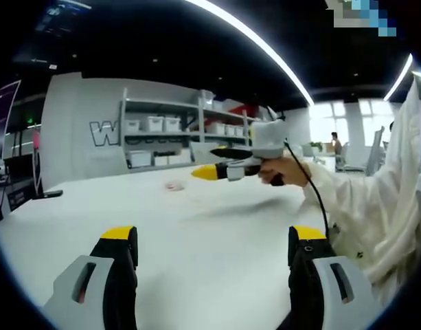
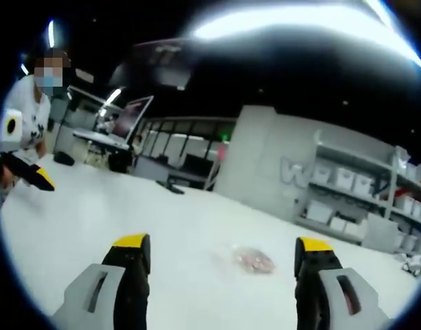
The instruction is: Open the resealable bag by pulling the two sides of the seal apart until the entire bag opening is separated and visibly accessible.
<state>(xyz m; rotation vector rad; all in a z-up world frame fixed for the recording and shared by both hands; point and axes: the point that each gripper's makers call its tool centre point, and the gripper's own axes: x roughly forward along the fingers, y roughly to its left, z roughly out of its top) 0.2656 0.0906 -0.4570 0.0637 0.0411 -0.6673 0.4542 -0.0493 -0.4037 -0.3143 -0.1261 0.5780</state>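
Jaws of both the left gripper [image 1: 213,251] and right gripper [image 2: 220,258] gape wide, holding nothing above the table [image 1: 217,227].

Bright ceiling strip lights [image 1: 251,34], blown-out glare overhead, soft motion blur, strong fisheye bending at edges.

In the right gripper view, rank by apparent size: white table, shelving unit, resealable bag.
1. white table, largest.
2. shelving unit, though it stands farther off.
3. resealable bag, smallest, lying on the table between the right gripper jaws' lines.
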